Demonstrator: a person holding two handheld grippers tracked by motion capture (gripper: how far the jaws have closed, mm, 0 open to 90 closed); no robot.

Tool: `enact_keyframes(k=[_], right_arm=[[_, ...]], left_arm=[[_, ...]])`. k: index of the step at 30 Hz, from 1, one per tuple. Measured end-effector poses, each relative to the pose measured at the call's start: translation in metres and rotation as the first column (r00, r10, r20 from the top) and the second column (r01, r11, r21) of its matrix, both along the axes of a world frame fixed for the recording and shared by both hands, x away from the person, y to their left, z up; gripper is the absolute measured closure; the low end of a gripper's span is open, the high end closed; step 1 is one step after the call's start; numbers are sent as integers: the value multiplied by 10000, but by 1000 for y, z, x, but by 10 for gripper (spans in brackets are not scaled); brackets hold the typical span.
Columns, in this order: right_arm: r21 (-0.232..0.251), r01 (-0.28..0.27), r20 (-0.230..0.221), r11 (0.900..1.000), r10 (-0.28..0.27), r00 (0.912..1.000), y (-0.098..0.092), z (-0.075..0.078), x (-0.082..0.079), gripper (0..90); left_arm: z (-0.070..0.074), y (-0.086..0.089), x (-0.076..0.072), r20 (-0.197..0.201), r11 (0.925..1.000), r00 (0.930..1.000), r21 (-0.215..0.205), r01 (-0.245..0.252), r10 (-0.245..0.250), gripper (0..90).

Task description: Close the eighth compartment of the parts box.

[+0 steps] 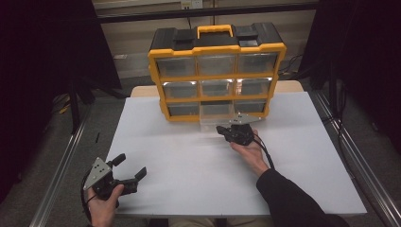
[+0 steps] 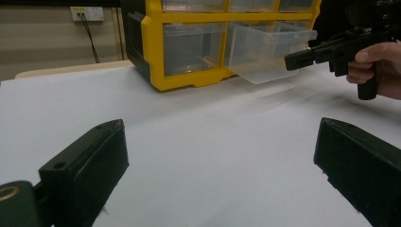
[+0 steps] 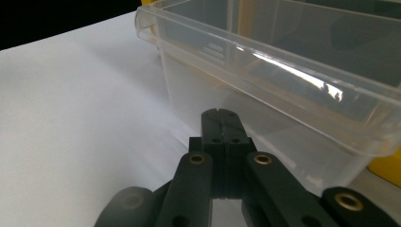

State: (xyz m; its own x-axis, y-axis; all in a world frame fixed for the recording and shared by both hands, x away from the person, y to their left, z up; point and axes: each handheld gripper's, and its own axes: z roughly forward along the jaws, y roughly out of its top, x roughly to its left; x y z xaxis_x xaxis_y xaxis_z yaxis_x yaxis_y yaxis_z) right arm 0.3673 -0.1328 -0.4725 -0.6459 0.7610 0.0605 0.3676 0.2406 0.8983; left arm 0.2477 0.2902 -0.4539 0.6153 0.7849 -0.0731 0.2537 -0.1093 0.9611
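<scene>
A yellow and black organizer (image 1: 156, 78) with clear drawers stands upright at the back of the white table (image 1: 189, 165). Its bottom middle drawer (image 1: 215, 118) is pulled partway out; its clear wall (image 3: 283, 71) rises close ahead in the right gripper view. My right gripper (image 1: 221, 128) is shut with nothing between its jaws, its tips (image 3: 221, 118) just below the drawer's rim; whether they touch I cannot tell. My left gripper (image 1: 130, 166) rests at the table's front left, open and holding nothing, and looks across at the drawer (image 2: 269, 47) and the right gripper (image 2: 302, 56).
Bare white tabletop stretches between the two grippers. Metal rails (image 1: 61, 165) run along both sides of the table, with dark frames and floor beyond. A wall socket (image 2: 87, 13) with cables sits behind the organizer (image 2: 156, 56).
</scene>
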Motion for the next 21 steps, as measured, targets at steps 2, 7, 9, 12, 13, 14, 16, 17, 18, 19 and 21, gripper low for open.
enact_keyframes(k=[2, 7, 9, 12, 13, 14, 16, 17, 18, 19, 21], right_arm=[[33, 58, -28, 10000, -58, 10000, 1, -1, 0, 900], [69, 64, 7, 10000, -64, 10000, 3, 0, 2, 900], [86, 66, 34, 9999, -67, 10000, 3, 1, 2, 900], [126, 78, 65, 9999, -79, 9999, 4, 1, 3, 900], [131, 84, 84, 9999, -85, 9999, 5, 1, 3, 900], [163, 103, 81, 9998, -104, 9999, 5, 0, 3, 900], [173, 105, 82, 9998, -106, 9999, 5, 0, 3, 900], [173, 112, 87, 9998, -113, 9999, 5, 1, 4, 900], [174, 128, 97, 9998, -130, 9999, 5, 1, 4, 900], [187, 158, 102, 9997, -160, 9998, 5, 1, 4, 900], [227, 191, 92, 9996, -193, 9998, 5, 1, 5, 900]], left_arm=[[0, 0, 0, 0, 10000, 10000, 62, 10, -10, 35], [1, -1, -1, 11, 10000, 10000, 60, 13, -13, 35], [1, -1, -1, 5, 10000, 10000, 44, 19, -19, 35], [1, -1, -1, 32, 10000, 10000, 53, 6, -6, 35], [1, -1, -1, 39, 10000, 10000, 56, -4, 4, 35], [1, -1, -1, 47, 10000, 10000, 88, 8, -8, 35], [1, -1, -1, 52, 10000, 10000, 91, 6, -6, 35], [1, -1, -1, 50, 10000, 10000, 90, 5, -5, 35], [1, -1, -1, 59, 10000, 10000, 59, -4, 4, 35], [1, -1, -1, 67, 10000, 10000, 60, -1, 1, 35], [1, -1, -1, 71, 10000, 10000, 57, 0, -1, 35]])
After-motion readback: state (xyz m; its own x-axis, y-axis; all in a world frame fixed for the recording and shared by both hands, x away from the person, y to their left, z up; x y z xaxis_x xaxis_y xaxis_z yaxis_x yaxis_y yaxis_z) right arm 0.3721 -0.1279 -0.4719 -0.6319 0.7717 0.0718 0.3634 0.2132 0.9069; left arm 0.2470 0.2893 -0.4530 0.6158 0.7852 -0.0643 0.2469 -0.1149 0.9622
